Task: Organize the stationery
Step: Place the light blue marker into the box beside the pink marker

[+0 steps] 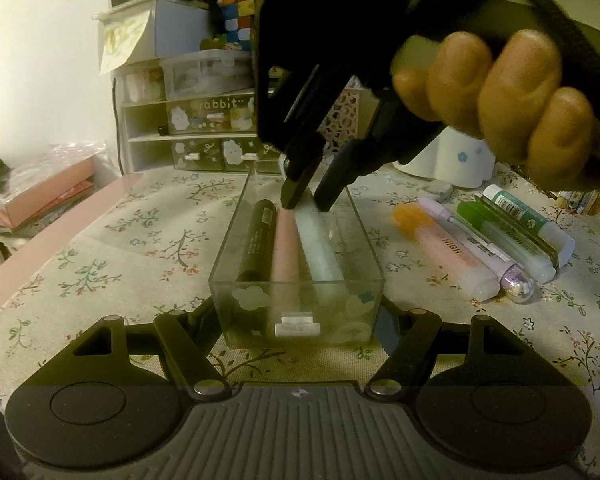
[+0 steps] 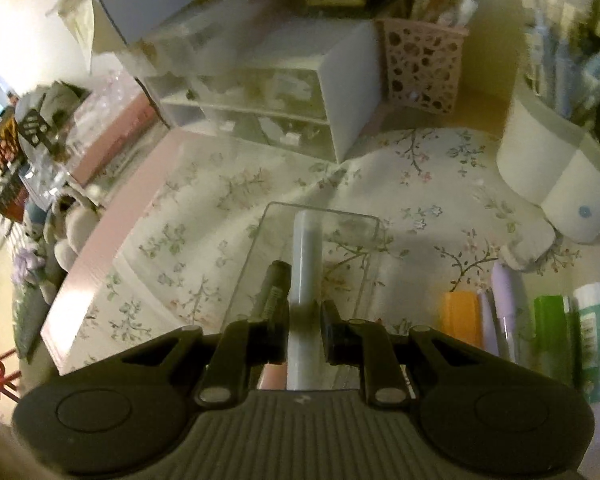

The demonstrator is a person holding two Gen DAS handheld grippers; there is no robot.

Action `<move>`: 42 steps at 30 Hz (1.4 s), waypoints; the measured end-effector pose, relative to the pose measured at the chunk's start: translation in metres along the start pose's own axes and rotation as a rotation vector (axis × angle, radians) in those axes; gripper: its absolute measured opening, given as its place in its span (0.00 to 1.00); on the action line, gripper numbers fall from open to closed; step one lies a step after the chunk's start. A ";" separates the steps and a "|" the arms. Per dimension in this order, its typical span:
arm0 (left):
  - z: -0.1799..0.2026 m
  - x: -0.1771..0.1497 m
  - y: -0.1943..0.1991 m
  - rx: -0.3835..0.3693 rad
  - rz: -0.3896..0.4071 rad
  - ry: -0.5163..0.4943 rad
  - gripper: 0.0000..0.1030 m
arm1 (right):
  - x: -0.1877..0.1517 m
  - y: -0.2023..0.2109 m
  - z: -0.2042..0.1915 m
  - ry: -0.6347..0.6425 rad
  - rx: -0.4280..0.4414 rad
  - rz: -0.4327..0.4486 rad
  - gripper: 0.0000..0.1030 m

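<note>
we see clear glossy plastic tray (image 1: 364, 264), matt floral cloth tablecloth (image 1: 140, 240), frosted smooth plastic pen (image 1: 320, 248).

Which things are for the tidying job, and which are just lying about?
For the job: clear box, clamped by the left gripper; black marker, pink pen and pale pen inside it, the pale pen pinched by the right gripper; orange highlighter, purple pen, green highlighter and glue stick on the cloth.

Just lying about: puzzle cube, drawer unit, white cup.
</note>
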State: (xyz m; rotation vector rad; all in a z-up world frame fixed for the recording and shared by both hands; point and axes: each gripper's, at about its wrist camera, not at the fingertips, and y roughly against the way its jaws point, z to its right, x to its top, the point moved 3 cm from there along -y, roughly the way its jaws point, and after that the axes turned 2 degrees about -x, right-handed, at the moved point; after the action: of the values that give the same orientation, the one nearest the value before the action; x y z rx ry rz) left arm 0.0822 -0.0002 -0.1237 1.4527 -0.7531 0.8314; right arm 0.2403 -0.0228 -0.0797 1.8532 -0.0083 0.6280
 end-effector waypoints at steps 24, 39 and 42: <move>0.001 0.001 -0.002 -0.009 0.001 -0.009 0.70 | -0.004 -0.001 -0.013 0.185 -0.131 -0.024 0.00; 0.002 0.000 -0.001 -0.014 0.002 -0.013 0.70 | -0.005 -0.010 -0.002 0.116 0.016 -0.062 0.01; 0.002 0.000 -0.002 -0.015 0.002 -0.013 0.70 | -0.006 -0.006 -0.001 0.090 0.016 -0.065 0.04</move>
State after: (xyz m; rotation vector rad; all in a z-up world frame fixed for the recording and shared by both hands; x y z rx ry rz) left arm 0.0838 -0.0021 -0.1244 1.4458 -0.7694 0.8166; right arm 0.2366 -0.0209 -0.0875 1.8320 0.1159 0.6669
